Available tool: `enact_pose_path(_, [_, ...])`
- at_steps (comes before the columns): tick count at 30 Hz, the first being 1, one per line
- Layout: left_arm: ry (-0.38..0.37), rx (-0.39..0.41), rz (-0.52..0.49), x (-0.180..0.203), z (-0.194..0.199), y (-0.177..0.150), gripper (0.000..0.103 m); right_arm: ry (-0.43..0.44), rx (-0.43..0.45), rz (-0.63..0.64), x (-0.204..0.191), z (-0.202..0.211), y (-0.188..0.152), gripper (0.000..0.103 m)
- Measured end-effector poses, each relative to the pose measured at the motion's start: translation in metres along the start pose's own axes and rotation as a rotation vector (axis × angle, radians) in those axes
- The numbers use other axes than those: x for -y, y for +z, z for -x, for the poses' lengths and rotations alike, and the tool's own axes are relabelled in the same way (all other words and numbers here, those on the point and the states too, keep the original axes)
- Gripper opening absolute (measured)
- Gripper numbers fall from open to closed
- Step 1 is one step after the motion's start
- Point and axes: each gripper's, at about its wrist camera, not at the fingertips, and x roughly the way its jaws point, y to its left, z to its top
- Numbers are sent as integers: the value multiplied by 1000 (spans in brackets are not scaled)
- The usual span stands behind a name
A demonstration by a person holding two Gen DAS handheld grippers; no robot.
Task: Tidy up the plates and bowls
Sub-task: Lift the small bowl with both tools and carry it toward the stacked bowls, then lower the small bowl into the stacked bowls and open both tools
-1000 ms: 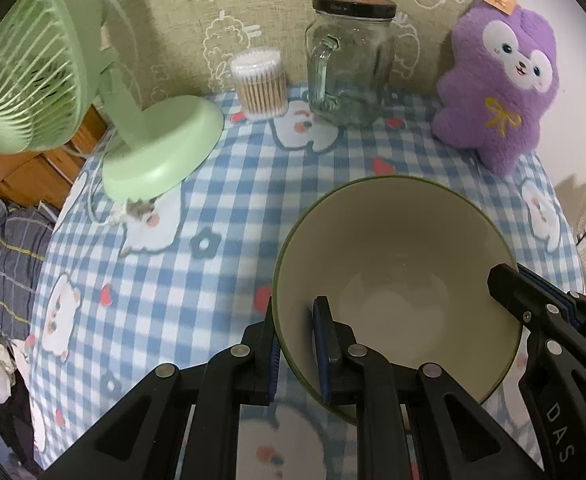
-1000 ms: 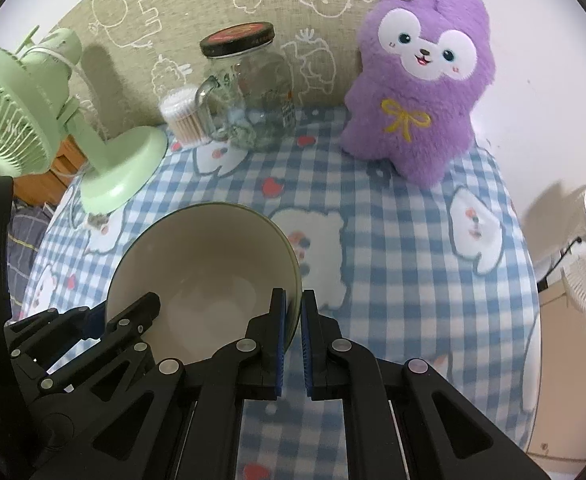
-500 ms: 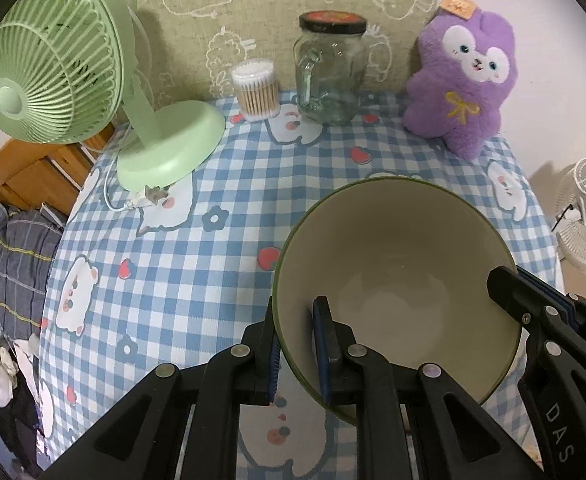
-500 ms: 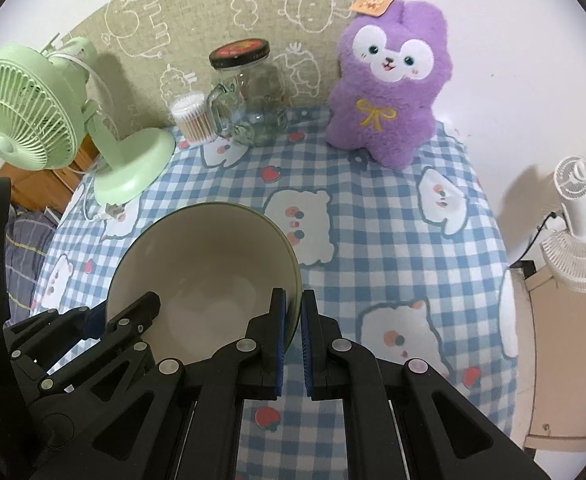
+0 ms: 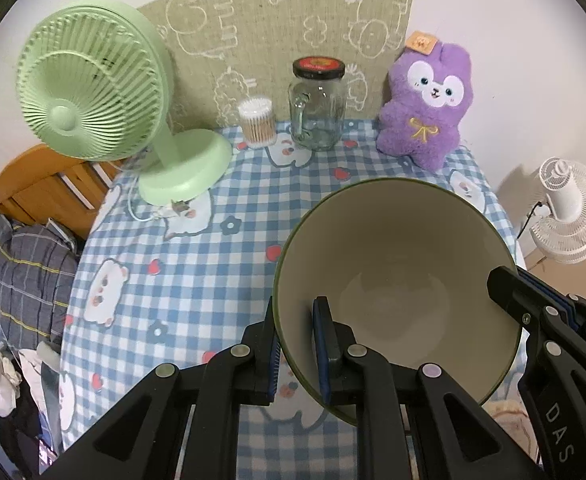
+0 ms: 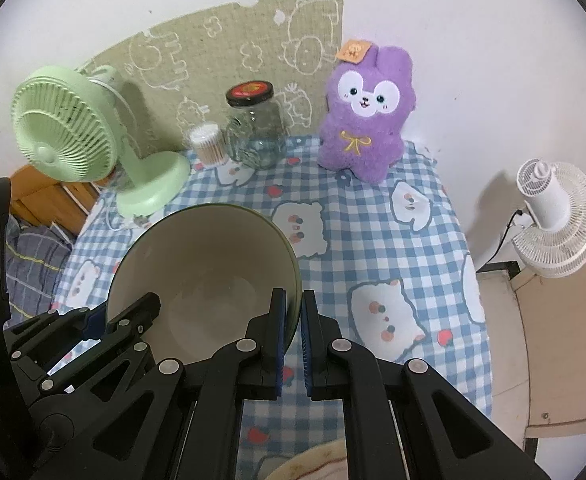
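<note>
A large bowl, cream inside with a dark green rim, hangs tilted above the blue checked tablecloth. My left gripper is shut on the bowl's left rim, one pad inside and one outside. Its right rim is clamped the same way by my right gripper. The bowl is empty. In the right wrist view, the left gripper shows at the bowl's far side. In the left wrist view, the right gripper reaches in from the right. A pale dish edge peeks out below the right gripper.
At the back of the table stand a green desk fan, a cotton swab tub, a lidded glass jar and a purple plush toy. A white fan stands off the table's right edge. Wooden furniture lies to the left.
Both grippers have risen and drawn back with the bowl held between them. The fan, jar and plush now look smaller and farther off, and more of the table shows.
</note>
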Motion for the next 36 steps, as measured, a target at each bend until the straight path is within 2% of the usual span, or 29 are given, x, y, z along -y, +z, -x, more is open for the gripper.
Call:
enact_pose_path(20, [-9, 82, -6, -28, 87, -54, 12, -11, 67, -10, -38, 96, -50, 9])
enact_pose_path(27, [-24, 82, -14, -33, 98, -75, 12, -27, 73, -14, -50, 110, -75, 9])
enact_pose_path(36, [-38, 53, -9, -41, 93, -106, 12, -32, 46, -46, -58, 108, -106, 9])
